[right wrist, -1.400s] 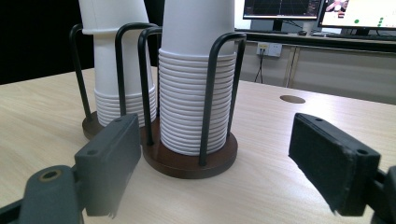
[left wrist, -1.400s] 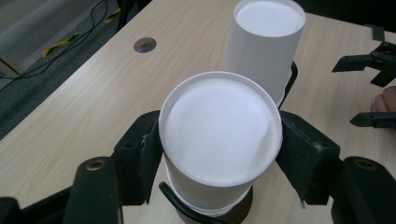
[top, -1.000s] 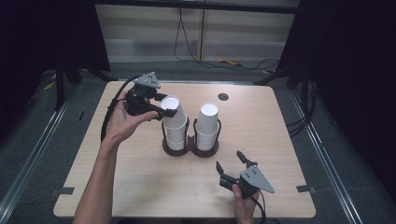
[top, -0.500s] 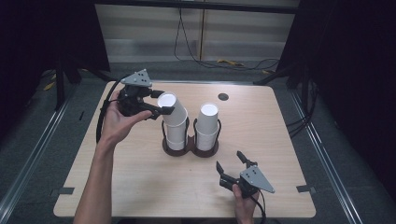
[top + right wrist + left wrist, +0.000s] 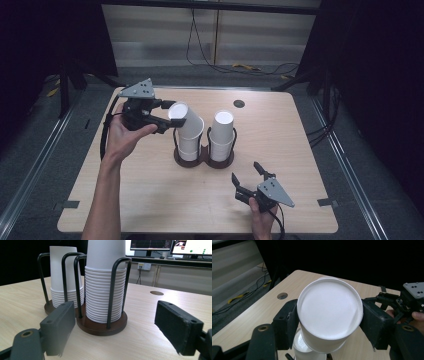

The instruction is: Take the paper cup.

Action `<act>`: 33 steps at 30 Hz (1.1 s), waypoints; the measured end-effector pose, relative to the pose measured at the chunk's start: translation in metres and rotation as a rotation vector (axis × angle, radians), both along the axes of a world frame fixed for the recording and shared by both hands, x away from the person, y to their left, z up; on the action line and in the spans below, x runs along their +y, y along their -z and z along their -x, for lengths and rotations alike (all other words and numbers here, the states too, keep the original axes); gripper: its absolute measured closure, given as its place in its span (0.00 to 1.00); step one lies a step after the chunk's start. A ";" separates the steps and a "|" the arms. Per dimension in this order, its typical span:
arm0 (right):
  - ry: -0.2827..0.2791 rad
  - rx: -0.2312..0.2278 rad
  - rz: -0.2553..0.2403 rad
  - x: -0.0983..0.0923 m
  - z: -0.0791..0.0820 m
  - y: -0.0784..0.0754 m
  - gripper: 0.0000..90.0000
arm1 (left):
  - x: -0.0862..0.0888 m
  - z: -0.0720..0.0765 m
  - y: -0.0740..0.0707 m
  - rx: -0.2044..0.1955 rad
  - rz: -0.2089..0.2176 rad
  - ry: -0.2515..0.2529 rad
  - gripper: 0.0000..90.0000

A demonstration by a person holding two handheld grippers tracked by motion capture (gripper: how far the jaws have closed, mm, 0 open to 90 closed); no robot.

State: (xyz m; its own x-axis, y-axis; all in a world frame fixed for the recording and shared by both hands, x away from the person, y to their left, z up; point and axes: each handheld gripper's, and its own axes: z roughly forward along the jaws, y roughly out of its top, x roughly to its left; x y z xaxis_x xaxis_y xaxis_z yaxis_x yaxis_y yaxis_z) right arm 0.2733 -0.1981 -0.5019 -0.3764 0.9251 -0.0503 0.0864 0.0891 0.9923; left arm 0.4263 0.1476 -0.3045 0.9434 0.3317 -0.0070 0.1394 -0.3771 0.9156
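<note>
Left gripper (image 5: pixel 170 116) clamped on top cup (image 5: pixel 181 116), jaws on both sides of its wall. Cup upside down, tilted toward left, lifted partly off left stack (image 5: pixel 190 142) in holder (image 5: pixel 204 159). Right stack (image 5: pixel 222 135) just beside, upright in own ring. Right gripper (image 5: pixel 250 176) low on table (image 5: pixel 130 185) near front edge, jaws apart, nothing between them, pointing at holder, well apart from it.

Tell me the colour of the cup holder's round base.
Dark brown, beneath black wire uprights; the round wooden base shows best in the right gripper view.
</note>
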 end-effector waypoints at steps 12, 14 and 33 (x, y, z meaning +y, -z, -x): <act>-0.014 0.002 -0.008 -0.001 -0.001 0.000 0.18 | 0.005 0.014 0.009 -0.007 0.056 0.045 0.39; -0.025 0.017 -0.021 -0.002 -0.001 0.000 0.18 | 0.005 0.017 0.012 -0.005 0.062 0.052 0.39; -0.271 0.071 -0.081 0.011 -0.001 -0.014 0.14 | -0.001 0.036 0.053 0.050 0.043 0.129 0.39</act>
State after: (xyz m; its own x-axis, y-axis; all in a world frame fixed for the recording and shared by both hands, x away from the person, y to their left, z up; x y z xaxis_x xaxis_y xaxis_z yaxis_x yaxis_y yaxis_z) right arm 0.2738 -0.1875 -0.4877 -0.6107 0.7900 0.0546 0.1396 0.0396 0.9894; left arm 0.3902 0.1466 -0.3575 0.9762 0.2065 -0.0668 0.1385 -0.3557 0.9243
